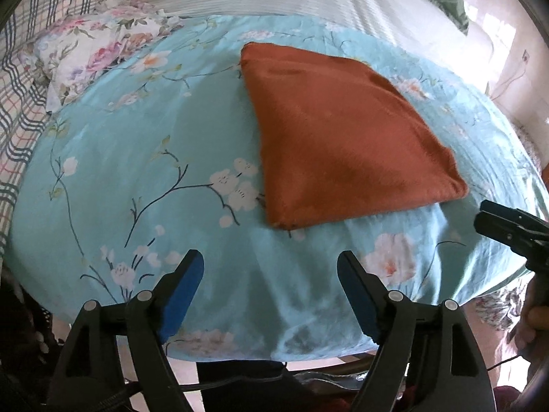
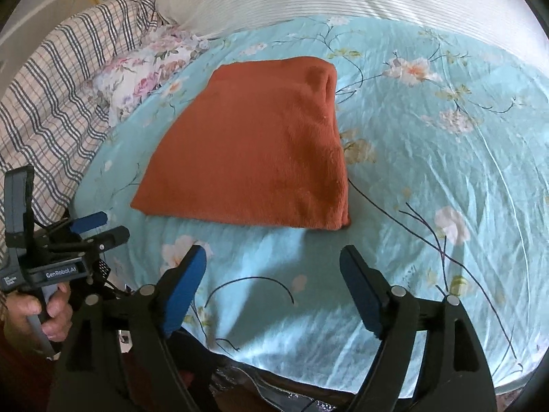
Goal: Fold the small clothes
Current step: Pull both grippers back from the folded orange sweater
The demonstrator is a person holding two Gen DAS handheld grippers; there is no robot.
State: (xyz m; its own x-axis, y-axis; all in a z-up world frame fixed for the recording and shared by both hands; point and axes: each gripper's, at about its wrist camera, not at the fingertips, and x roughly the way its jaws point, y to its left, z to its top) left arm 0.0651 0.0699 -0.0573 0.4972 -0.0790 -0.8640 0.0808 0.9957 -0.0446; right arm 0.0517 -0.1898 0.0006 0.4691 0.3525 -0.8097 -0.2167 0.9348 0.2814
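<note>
Rust-orange folded cloth [image 1: 343,137] laid flat on turquoise floral sheet [image 1: 137,137], frame centre in both views. Left gripper [image 1: 271,274] held at lower frame edge, fingers spread, nothing gripped. Right gripper [image 2: 272,271] likewise spread, short of cloth's near edge. Floral pillow [image 2: 137,82] located upper left.

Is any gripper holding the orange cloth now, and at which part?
Nothing is held. The left gripper and right gripper are both open, short of the folded orange cloth on the floral sheet.
</note>
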